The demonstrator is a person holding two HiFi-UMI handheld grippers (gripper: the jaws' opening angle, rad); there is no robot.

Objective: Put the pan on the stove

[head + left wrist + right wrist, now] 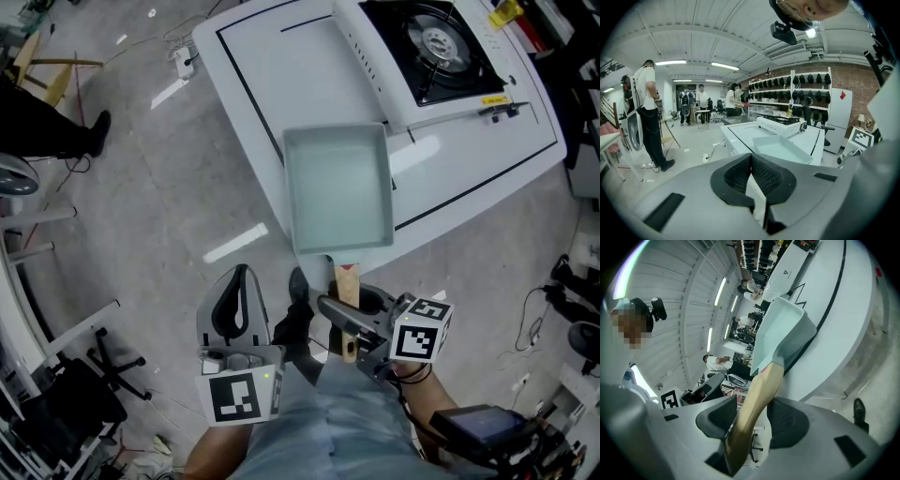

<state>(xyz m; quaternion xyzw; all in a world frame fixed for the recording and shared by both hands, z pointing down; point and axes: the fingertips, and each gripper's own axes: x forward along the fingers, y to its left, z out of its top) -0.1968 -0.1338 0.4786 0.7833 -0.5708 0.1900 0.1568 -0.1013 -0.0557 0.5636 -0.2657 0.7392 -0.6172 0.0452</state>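
A square pale-green pan (337,187) rests on the near corner of the white table (272,75), partly overhanging its edge. Its wooden handle (347,291) points back toward me. My right gripper (349,323) is shut on that handle; the handle (757,399) runs between the two pads and the pan (780,333) lies beyond it. The gas stove (436,47) stands at the table's far right, its burner bare. My left gripper (239,281) hangs over the floor to the left of the handle, shut with nothing in it. The left gripper view has the gripper (751,157), the pan (780,147) and the stove (780,123).
A power strip with a cable (183,64) lies on the floor left of the table. A standing person's shoe (94,131) and an office chair base (84,375) are at the left. Several people (701,105) stand far back in the room. Shelves (806,93) line the wall.
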